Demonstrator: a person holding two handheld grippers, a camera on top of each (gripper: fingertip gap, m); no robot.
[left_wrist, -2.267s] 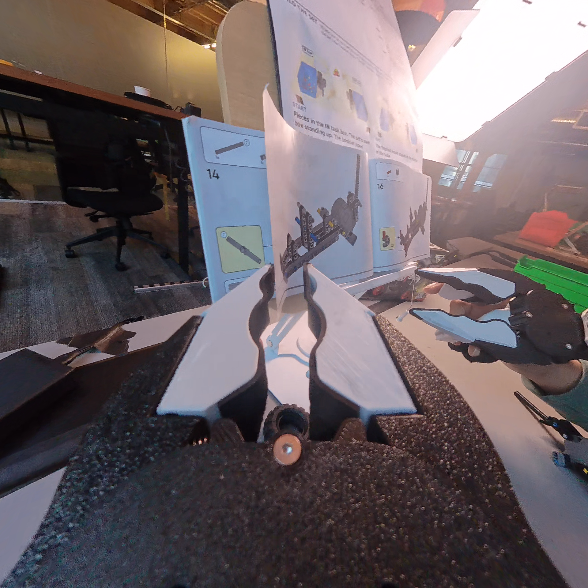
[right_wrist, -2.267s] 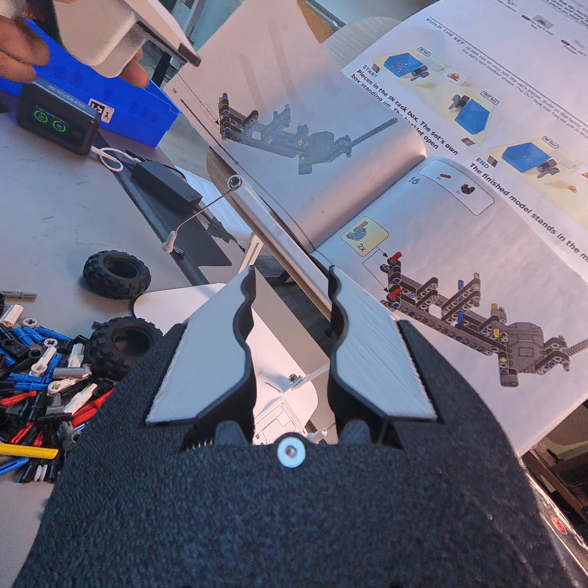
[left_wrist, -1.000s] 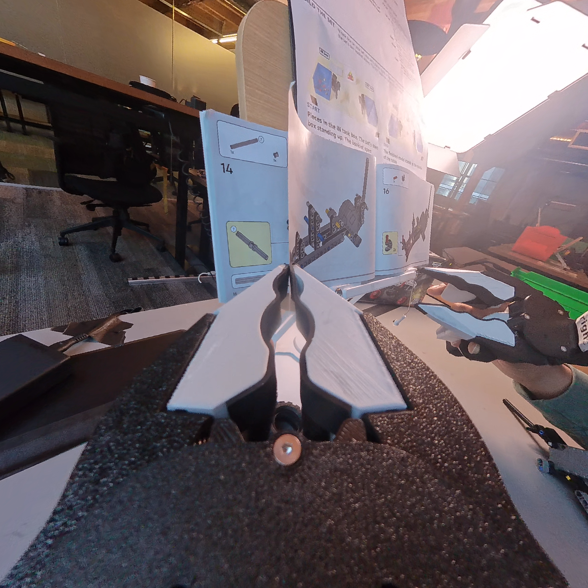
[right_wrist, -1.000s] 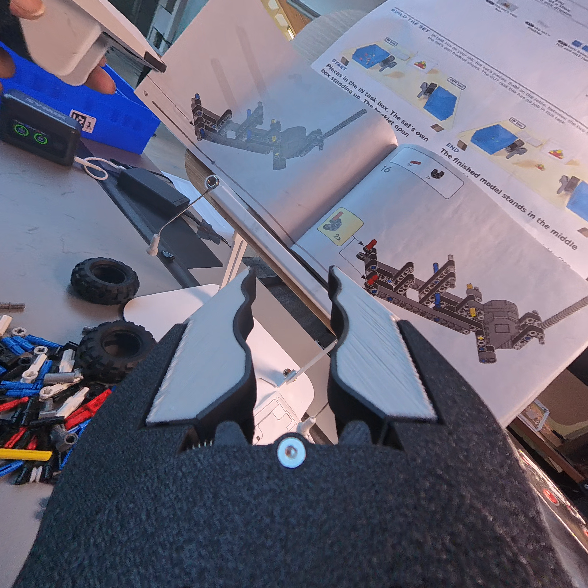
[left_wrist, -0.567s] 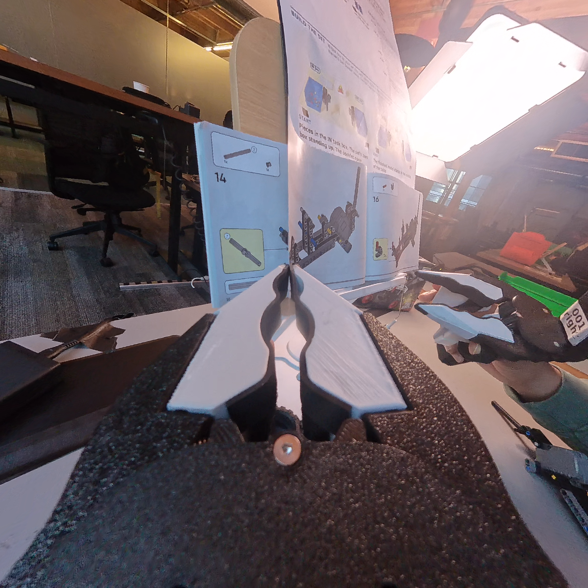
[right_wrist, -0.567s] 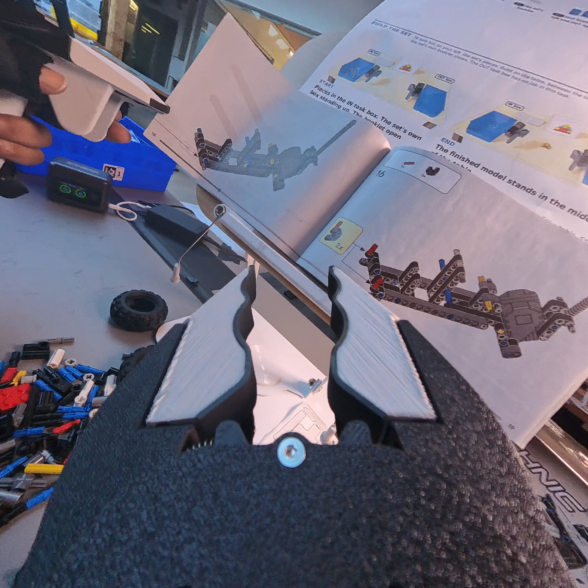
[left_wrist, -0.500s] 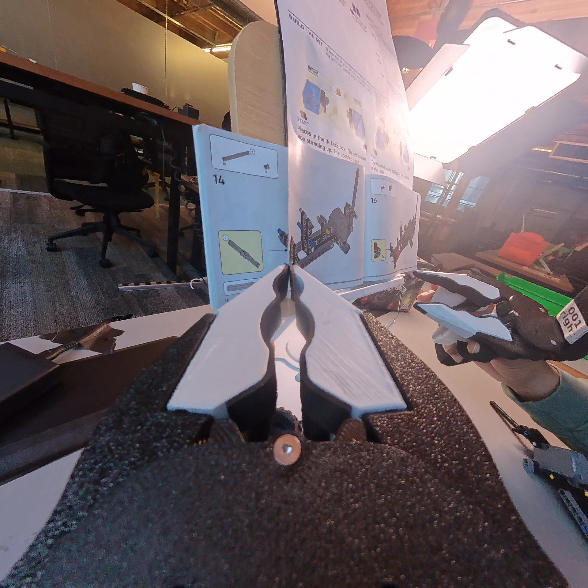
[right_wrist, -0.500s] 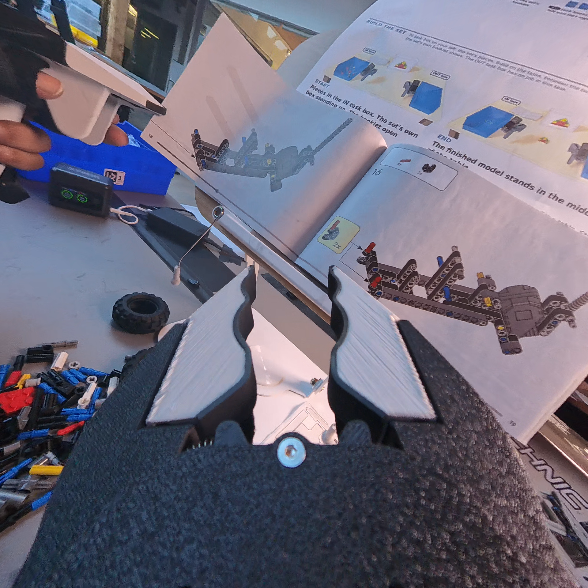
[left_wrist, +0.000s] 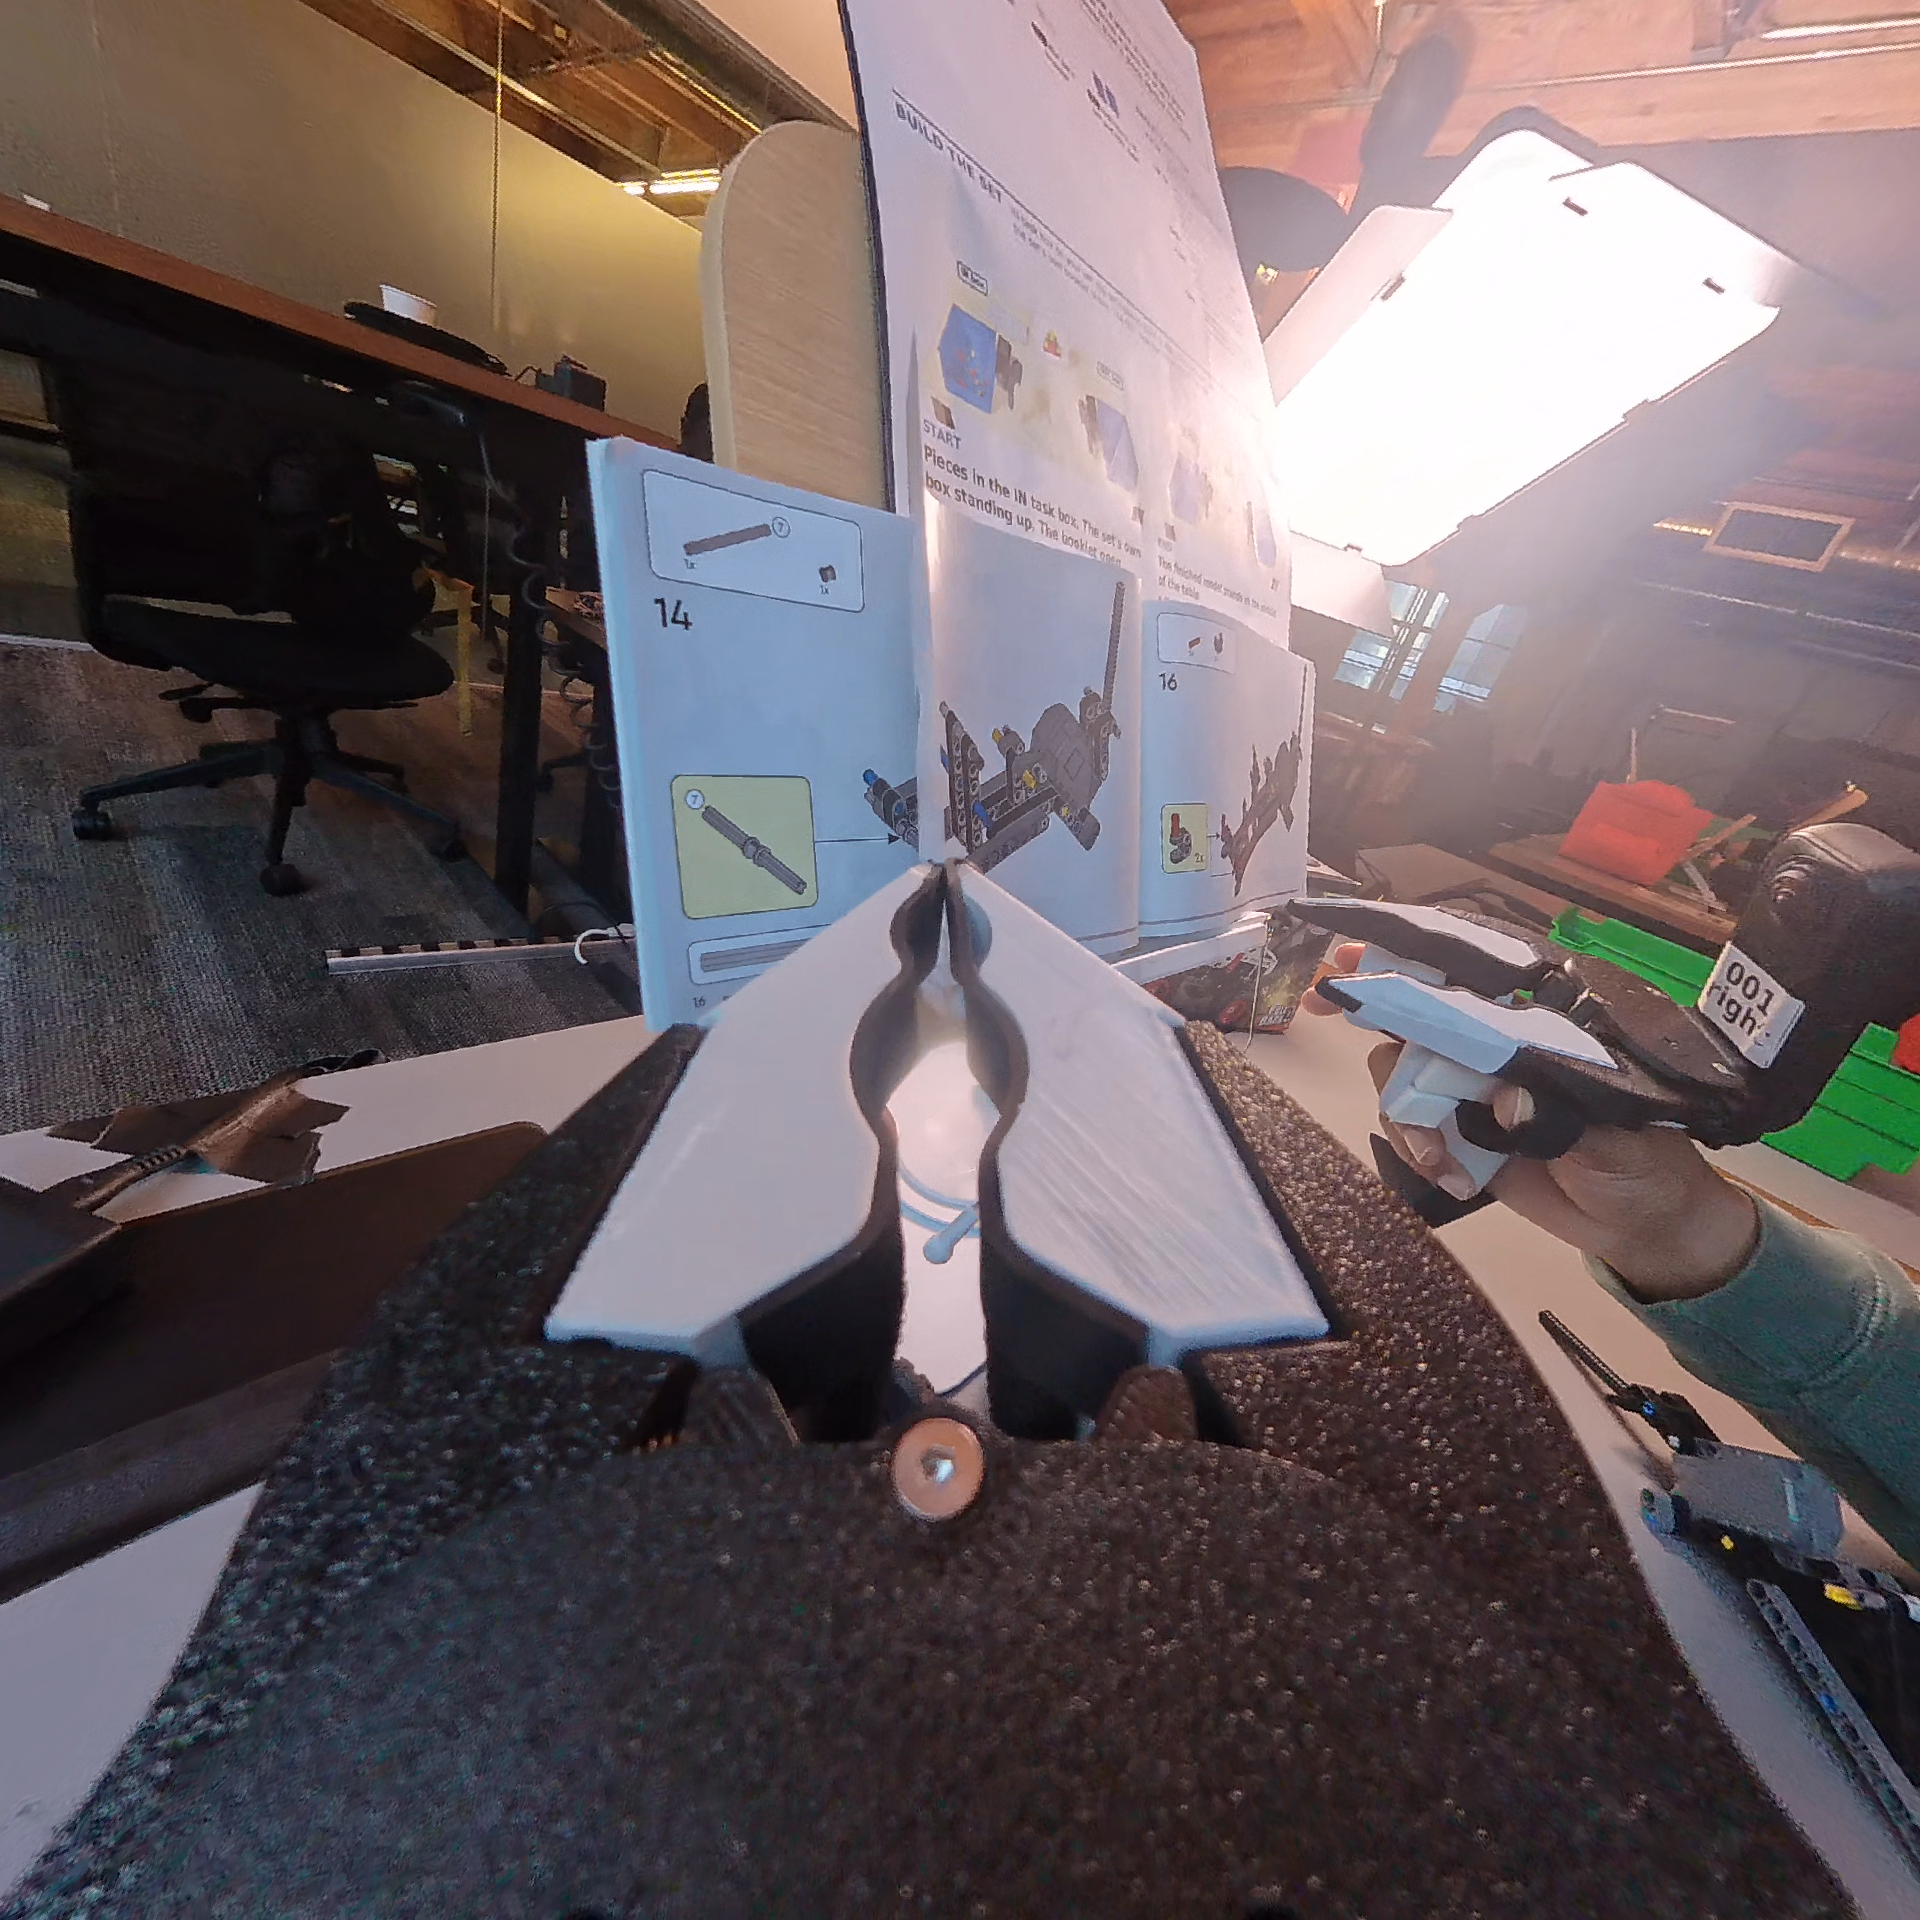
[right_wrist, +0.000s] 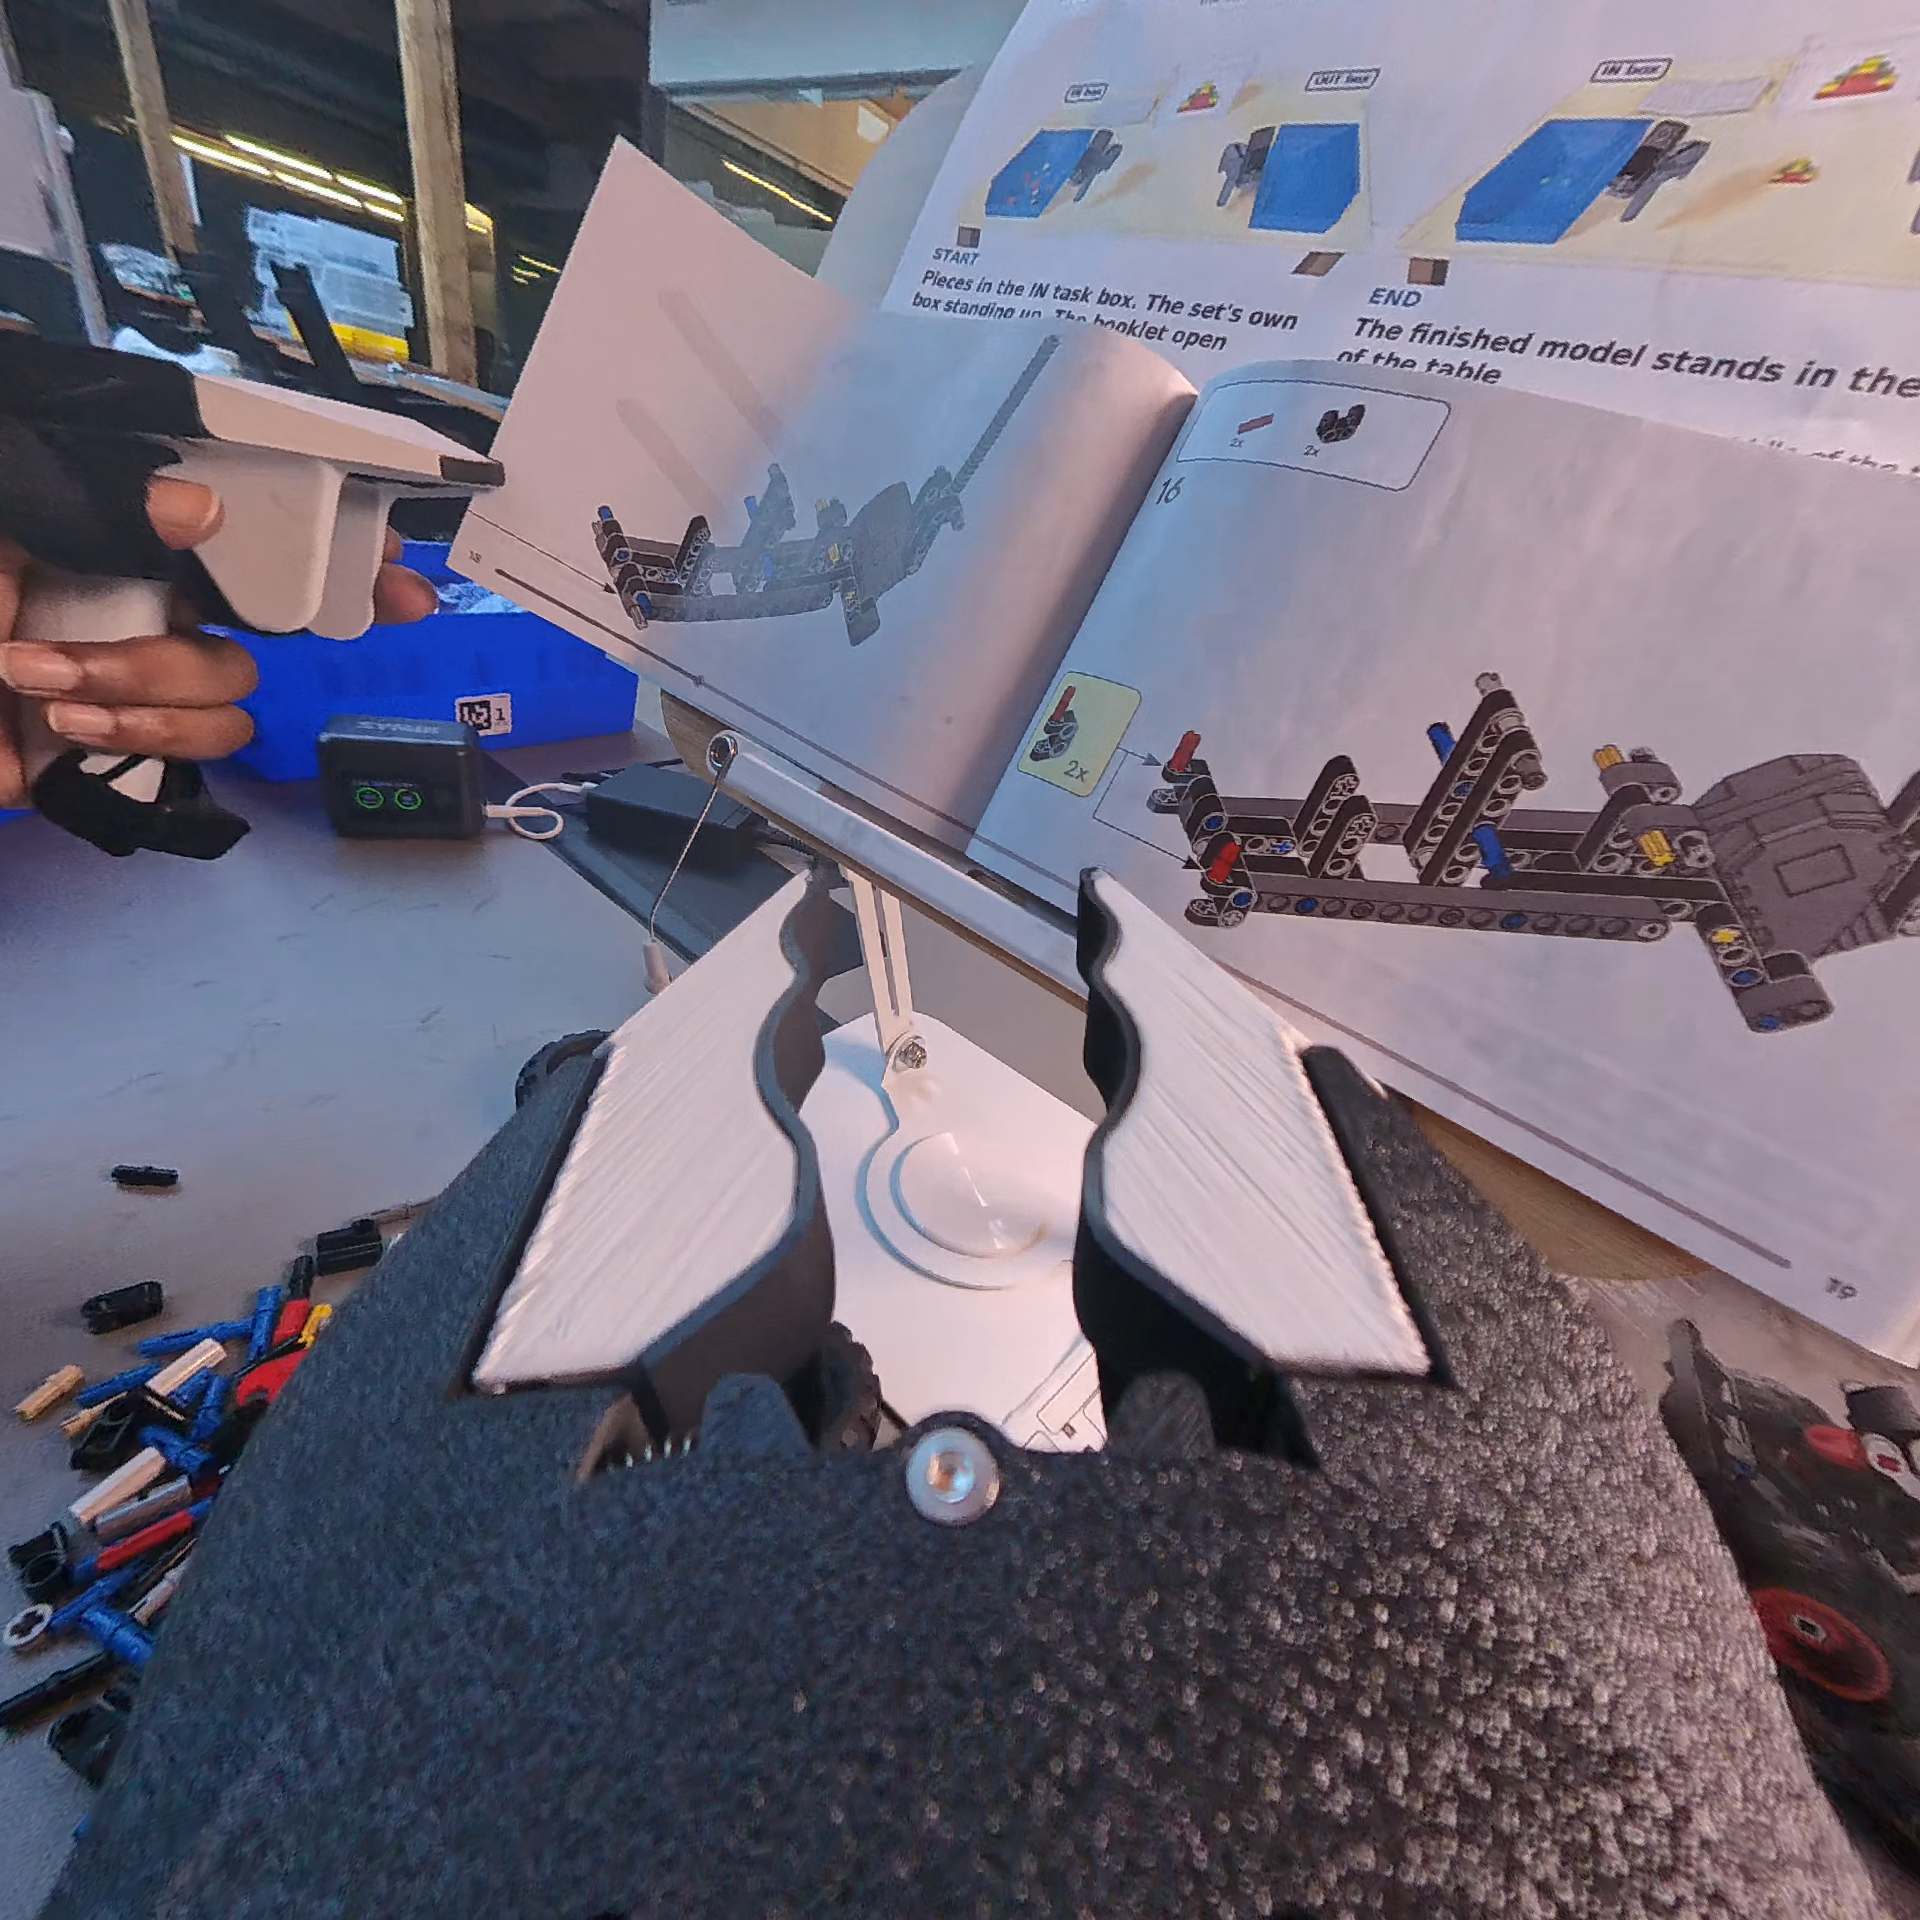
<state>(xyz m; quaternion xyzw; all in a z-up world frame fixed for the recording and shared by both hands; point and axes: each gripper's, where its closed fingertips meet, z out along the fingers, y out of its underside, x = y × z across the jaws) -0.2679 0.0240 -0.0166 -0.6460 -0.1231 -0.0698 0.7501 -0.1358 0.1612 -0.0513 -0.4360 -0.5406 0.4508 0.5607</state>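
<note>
While propped on its white stand, glossy instruction booklet (right_wrist: 1351, 665) faces both ribbed white grippers.
Left gripper (left_wrist: 943, 878): tips pressed together pinching a thin loose page's lower edge. Right gripper (right_wrist: 945, 894): spread, empty, above stand's smooth round base (right_wrist: 966, 1195); small plastic pins (right_wrist: 156, 1392) scattered left; blue bin (right_wrist: 436, 665) beyond.

Glossy paper instruction booklet (right_wrist: 1403, 665), smooth matt grey table (right_wrist: 312, 997), shiny plastic bricks (right_wrist: 156, 1382), blue plastic bin (right_wrist: 436, 675)

Left hand-held gripper (left_wrist: 943, 875) newly pinching booklet page (left_wrist: 1023, 727).
</note>
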